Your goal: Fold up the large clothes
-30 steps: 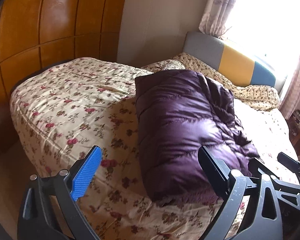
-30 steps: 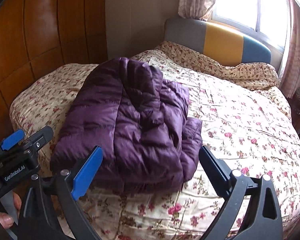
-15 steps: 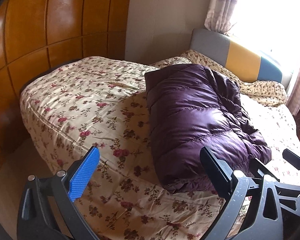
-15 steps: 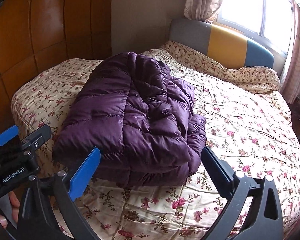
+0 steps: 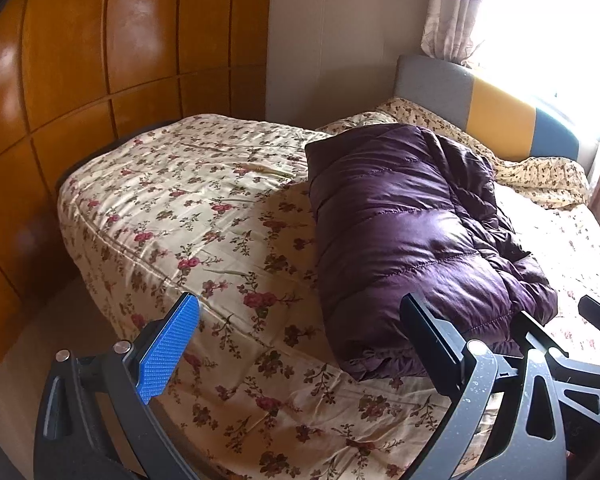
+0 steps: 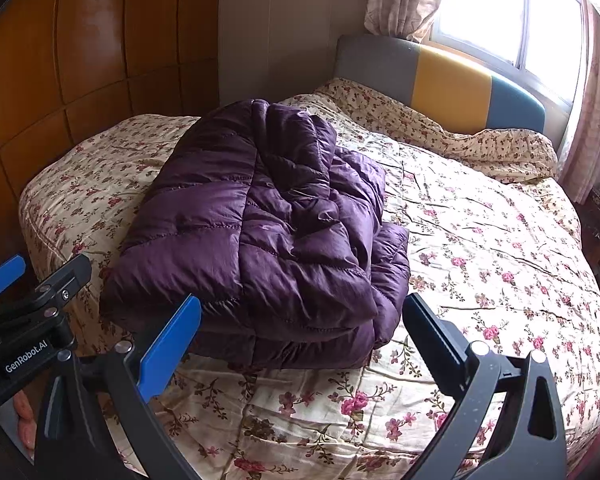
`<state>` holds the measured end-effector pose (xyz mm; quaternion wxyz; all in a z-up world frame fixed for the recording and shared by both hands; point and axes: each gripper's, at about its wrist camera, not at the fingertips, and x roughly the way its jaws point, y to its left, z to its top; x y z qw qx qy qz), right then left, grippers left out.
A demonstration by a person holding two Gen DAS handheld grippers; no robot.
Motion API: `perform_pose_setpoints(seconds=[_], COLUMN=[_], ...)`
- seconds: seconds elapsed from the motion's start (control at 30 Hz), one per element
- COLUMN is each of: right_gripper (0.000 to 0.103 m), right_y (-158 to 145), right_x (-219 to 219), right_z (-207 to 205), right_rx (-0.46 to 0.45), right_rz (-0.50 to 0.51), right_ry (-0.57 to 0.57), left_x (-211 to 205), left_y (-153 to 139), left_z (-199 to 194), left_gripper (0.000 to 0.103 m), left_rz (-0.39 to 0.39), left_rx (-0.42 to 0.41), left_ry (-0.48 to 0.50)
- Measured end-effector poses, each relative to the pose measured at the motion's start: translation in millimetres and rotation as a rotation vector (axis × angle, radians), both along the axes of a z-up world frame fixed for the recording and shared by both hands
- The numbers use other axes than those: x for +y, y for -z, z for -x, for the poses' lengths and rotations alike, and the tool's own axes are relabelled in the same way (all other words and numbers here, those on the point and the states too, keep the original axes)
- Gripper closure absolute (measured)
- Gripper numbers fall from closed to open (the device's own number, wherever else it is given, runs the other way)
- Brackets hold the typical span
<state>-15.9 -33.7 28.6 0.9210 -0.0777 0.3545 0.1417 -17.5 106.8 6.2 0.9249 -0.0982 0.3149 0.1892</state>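
Both grippers have pulled back from the folded purple puffer jacket (image 6: 260,232) on the bed (image 6: 480,248); keep fingers apart, clear.

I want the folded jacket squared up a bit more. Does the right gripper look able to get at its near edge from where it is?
Probably yes. The right gripper is open and empty, facing the purple puffer jacket, with only bare floral bedspread before its near edge.

The purple quilted puffer coat (image 6: 260,232) lies folded into a thick bundle on the bed.
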Motion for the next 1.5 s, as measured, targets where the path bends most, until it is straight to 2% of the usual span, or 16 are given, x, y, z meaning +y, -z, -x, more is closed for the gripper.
perform_pose_setpoints(seconds=[0.1,0.33,0.63,1.5], right_gripper=[0.003,0.003,0.003,0.002], right_y=[1,4,7,10], right_x=[0,-1,-10,-20], right_z=[0,-1,-2,-4], right_rx=[-0.003,0.004,0.012,0.032], right_rz=[0.004,0.006,-0.007,-0.018], right_ry=[0.003,0.008,0.035,0.06], left_x=[2,-4,-7,-27], left_y=[-1,-1,-4,-10], left_z=[1,0,2,3], left_gripper=[0.003,0.003,0.003,0.003], left_rz=[0.013,-0.029,-0.017,-0.077], left_rx=[-0.011,0.001,-0.015,-0.014], left_ry=[0.001,-0.001,0.005,0.052])
